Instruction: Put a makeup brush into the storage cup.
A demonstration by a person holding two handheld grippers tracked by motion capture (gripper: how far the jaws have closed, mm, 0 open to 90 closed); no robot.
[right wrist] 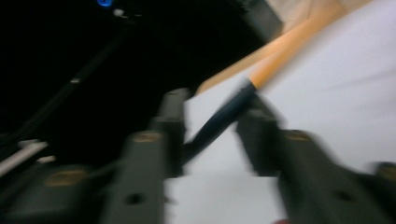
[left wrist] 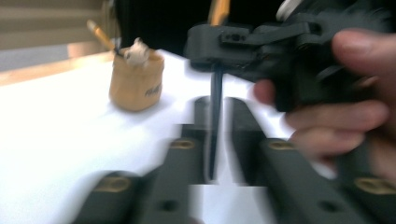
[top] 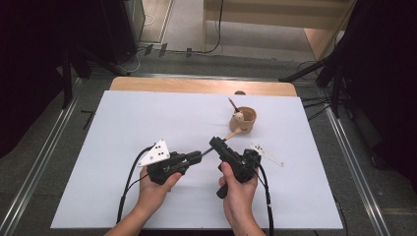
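Note:
A paintbrush (top: 231, 135) with an orange handle and a black front part hangs tilted above the white table (top: 147, 118). My right gripper (top: 215, 142) is shut on it where the black part begins (right wrist: 224, 116); the handle (right wrist: 289, 51) runs up and away. The thin black tip (left wrist: 215, 135) reaches down between the jaws of my left gripper (top: 200, 156), which stands open around it with a little gap on each side. Both gripper views are blurred. A small wooden cup (top: 244, 118) (left wrist: 136, 81) holding another brush and a pale object stands behind, apart from both grippers.
Grey three-cornered plates (top: 155, 152) (top: 268, 153) top the grippers, and cables (top: 129, 182) trail back to the near edge. Bare wood (top: 196, 86) shows at the table's far edge. Dark stands (top: 334, 73) flank the table; the floor lies beyond.

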